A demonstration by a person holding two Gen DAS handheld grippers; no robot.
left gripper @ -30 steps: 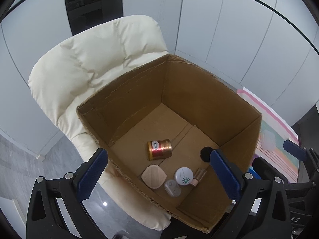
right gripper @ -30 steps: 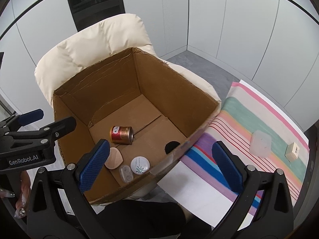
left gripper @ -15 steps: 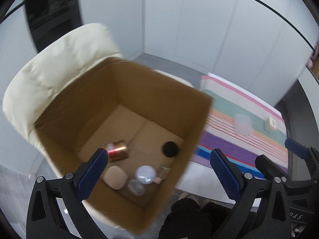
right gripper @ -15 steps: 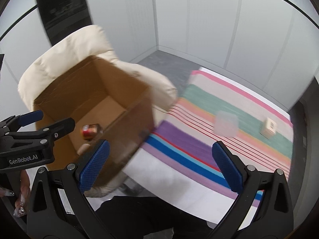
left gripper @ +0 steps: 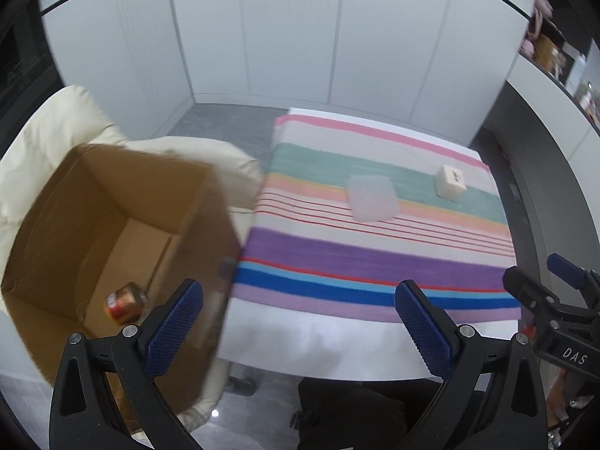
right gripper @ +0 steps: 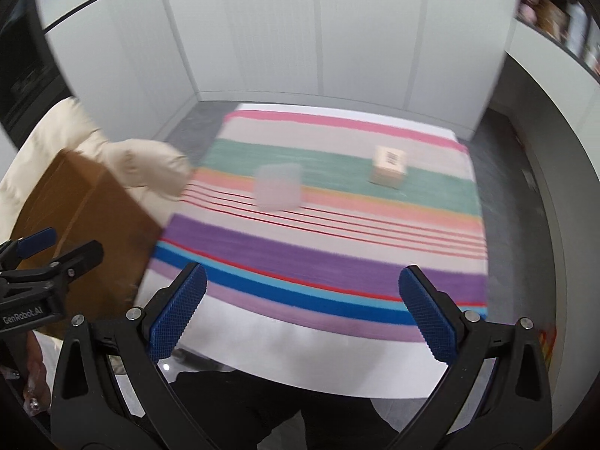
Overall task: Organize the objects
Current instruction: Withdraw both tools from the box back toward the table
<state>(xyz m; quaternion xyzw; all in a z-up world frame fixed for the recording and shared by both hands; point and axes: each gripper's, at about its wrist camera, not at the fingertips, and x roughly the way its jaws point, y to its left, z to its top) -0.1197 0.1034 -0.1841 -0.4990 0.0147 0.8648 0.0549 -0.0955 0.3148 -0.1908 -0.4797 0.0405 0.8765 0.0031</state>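
Both hand-held grippers [left gripper: 300, 315] [right gripper: 302, 309] wide, empty, above striped woven cloth [right gripper: 337, 247], frosted lid [right gripper: 277, 185], pale cube [right gripper: 389, 166]

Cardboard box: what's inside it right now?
In the cardboard box, one copper-red can lies on its side. The near wall and left tongs hide the remaining floor.

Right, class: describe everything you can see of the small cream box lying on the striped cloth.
The small cream box is roughly cube-shaped, looks like cardboard, and carries a dark printed mark on its upper face; the print is too blurred to read. It sits closed on the green band of the striped cloth, turned at an angle to the stripes. Nothing touches it but the cloth; the translucent case lies apart from it, and both open grippers are well short.
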